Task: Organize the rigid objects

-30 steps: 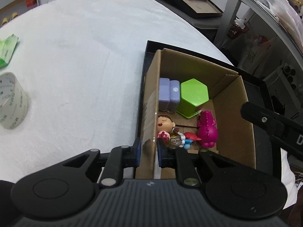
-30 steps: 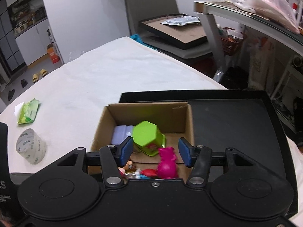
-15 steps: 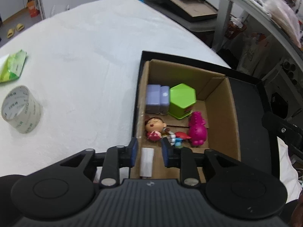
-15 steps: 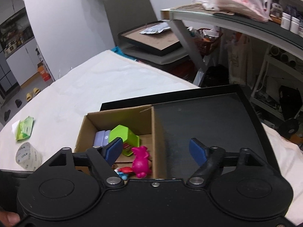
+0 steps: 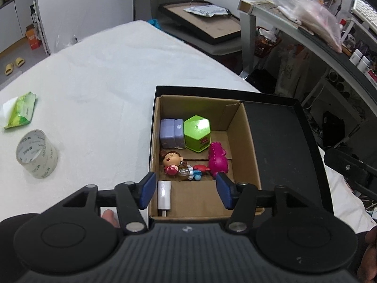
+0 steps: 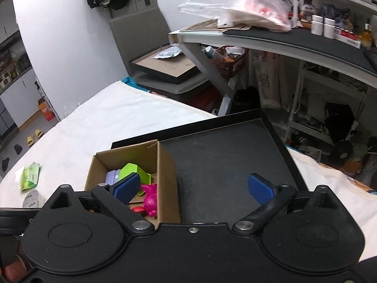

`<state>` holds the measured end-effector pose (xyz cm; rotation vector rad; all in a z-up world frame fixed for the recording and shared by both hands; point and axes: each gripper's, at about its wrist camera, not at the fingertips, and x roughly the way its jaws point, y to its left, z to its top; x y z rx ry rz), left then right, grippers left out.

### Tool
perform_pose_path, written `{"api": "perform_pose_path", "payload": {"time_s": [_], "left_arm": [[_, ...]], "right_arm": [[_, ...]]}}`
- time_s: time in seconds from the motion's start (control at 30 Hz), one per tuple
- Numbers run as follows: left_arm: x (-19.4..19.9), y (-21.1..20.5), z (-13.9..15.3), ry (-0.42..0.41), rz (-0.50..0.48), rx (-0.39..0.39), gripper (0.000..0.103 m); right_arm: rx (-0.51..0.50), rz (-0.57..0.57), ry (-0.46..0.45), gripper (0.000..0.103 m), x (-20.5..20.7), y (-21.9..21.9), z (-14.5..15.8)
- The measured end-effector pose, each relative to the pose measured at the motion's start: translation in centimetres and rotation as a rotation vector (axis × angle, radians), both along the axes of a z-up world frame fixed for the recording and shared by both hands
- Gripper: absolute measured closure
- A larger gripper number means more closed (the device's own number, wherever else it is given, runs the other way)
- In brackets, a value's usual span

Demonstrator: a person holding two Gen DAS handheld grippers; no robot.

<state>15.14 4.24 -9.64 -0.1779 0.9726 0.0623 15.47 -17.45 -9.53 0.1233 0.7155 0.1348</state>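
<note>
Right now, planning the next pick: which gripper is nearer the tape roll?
Left. The left gripper hangs over the cardboard box's near edge, beside the tape roll; the right gripper hangs over the black tray, farther away.

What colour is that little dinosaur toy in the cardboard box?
Bright magenta pink; the dinosaur toy shows best in the left wrist view.

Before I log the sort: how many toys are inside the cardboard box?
4 clear: purple case back-left, green hexagon beside it, pink dinosaur right, doll front-left. Small pieces by the doll may hide more.
</note>
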Motion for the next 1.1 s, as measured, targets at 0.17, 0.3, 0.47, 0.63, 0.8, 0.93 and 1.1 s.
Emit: {"api": "perform_pose_path", "payload": {"time_s": [0.17, 0.3, 0.47, 0.63, 0.8, 0.93, 1.1], "left_arm": [[-1.5, -0.6, 1.4, -0.029, -0.019, 0.02, 0.046], [-2.6, -0.9, 2.1, -0.042, -0.025, 0.027, 0.046], [-4.2, -1.3, 2.8, -0.059, -0.037, 0.047, 0.045], [-5.7, -1.6, 3.7, -0.079, -0.051, 0.049, 0.045], [-7.5, -1.7, 4.7, -0.105, -0.052, 0.064, 0.045], [-8.7, -1.8, 5.2, -0.113, -0.055, 0.058, 0.04], [-10.0, -2.1, 5.8, -0.128, -0.062, 0.069, 0.034]], "right_arm": [[0.013, -0.016, -0.004, 0.0, -1.1, -1.6, 0.8], [0.028, -0.038, -0.014, 0.0, -2.2, -2.6, 1.2], [0.044, -0.035, -0.031, 0.0, -3.8, -3.4, 1.8], [0.078, -0.009, -0.028, 0.0, -5.5, -4.0, 2.9], [0.053, 0.02, -0.052, 0.0, -7.1, -3.9, 4.1], [0.039, 0.046, -0.06, 0.0, -8.4, -3.7, 4.6], [0.016, 0.047, -0.055, 0.0, -9.6, -3.6, 4.9]]}}
